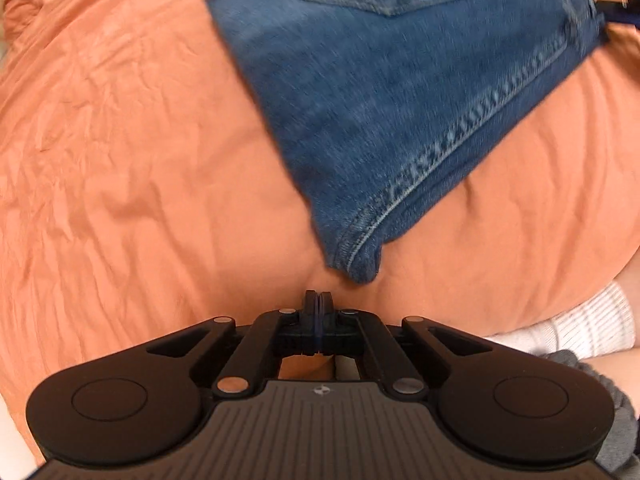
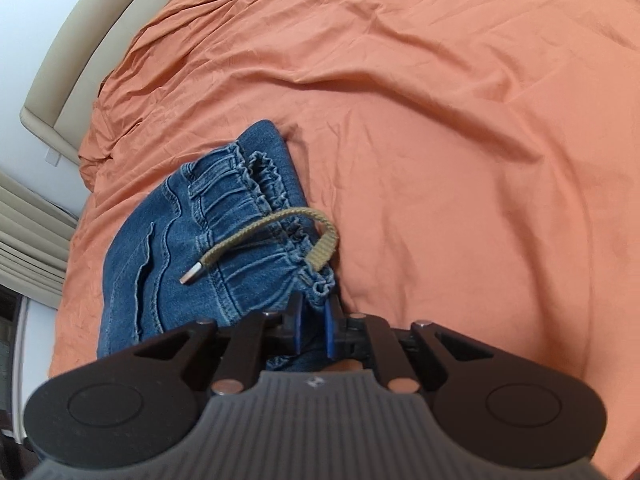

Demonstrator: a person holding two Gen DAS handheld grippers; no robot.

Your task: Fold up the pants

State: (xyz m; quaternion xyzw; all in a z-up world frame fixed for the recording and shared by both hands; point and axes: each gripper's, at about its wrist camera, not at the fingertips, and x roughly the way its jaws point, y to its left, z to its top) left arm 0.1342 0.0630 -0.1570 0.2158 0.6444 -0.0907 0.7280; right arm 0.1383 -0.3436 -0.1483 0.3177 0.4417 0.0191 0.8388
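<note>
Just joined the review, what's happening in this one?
A person with two handheld grippers is folding blue denim pants on an orange bedsheet. The right gripper has its fingers either side of the elastic waistband, near the tan drawstring. The left gripper is shut and empty, just short of a folded corner of the pants.

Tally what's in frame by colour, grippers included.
Blue: 1, jeans
Orange: 1, bedsheet
Tan: 1, drawstring
White: 1, sock
Black: 2, left gripper, right gripper
Total: 6
</note>
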